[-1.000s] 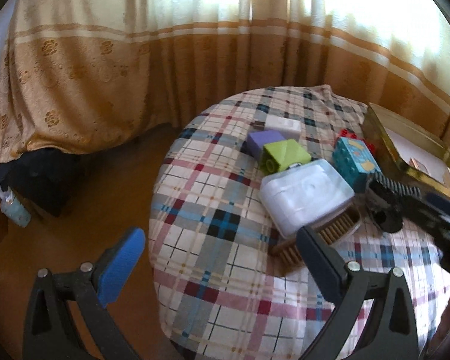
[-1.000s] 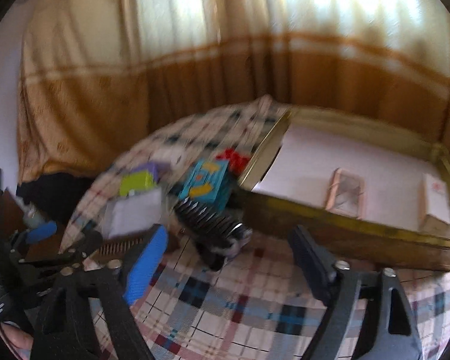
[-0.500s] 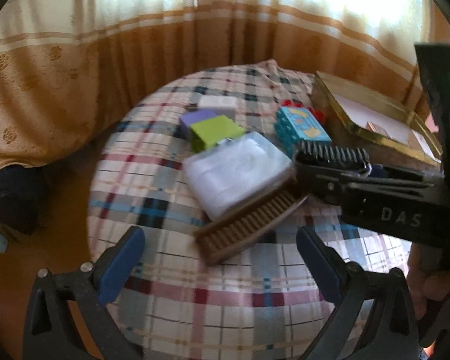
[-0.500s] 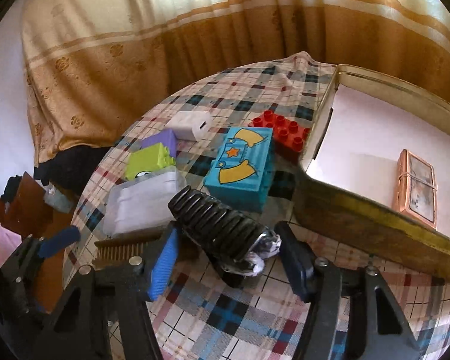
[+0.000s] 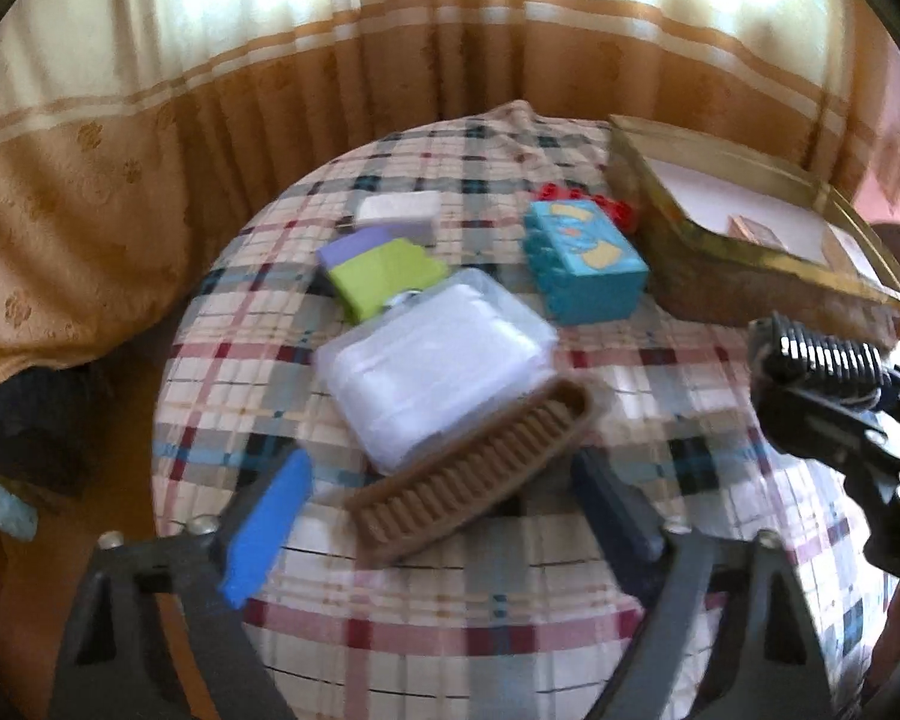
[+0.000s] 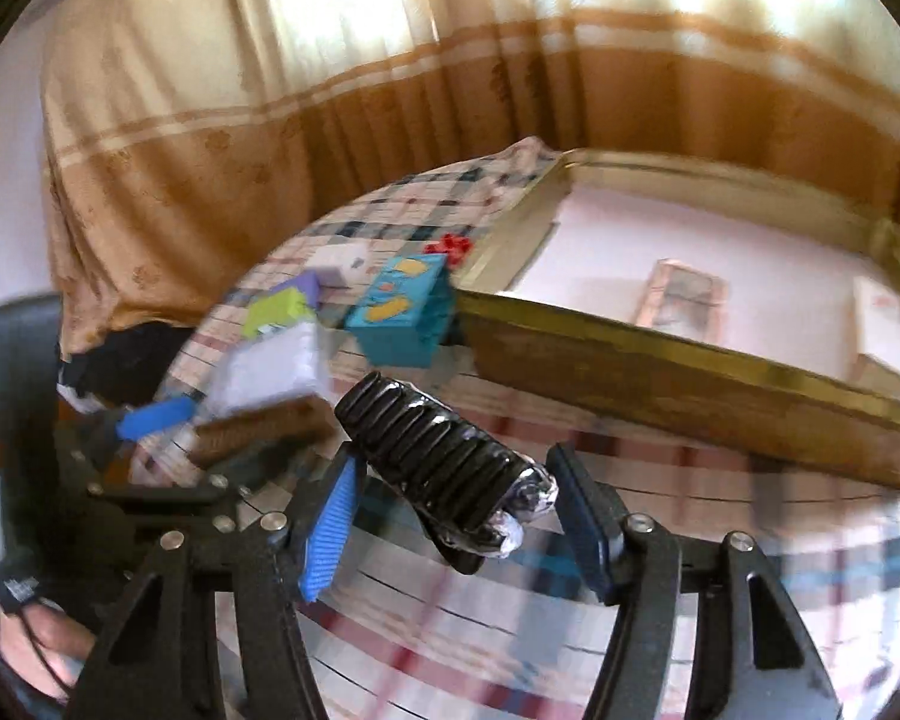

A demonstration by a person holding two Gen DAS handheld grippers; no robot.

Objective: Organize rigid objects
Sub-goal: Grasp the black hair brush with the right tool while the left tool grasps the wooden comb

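Note:
My right gripper [image 6: 456, 519] is shut on a black ribbed clip [image 6: 444, 468] and holds it above the plaid table, left of the gold tray [image 6: 690, 372]. The clip also shows at the right of the left wrist view [image 5: 822, 360]. My left gripper [image 5: 444, 510] is open, its fingers on either side of a brown comb [image 5: 474, 474] that lies against a clear plastic box [image 5: 438, 360]. I cannot tell whether the fingers touch the comb.
A teal block [image 5: 582, 264], green block [image 5: 384, 276], purple block [image 5: 360, 246], white box [image 5: 399, 210] and red brick [image 5: 618, 207] lie on the plaid cloth [image 5: 450, 630]. The gold tray [image 5: 720, 276] holds two small flat items. Curtains hang behind.
The right gripper has closed on the black clip and lifted it to the right, toward the tray. The left gripper has moved in around the brown comb.

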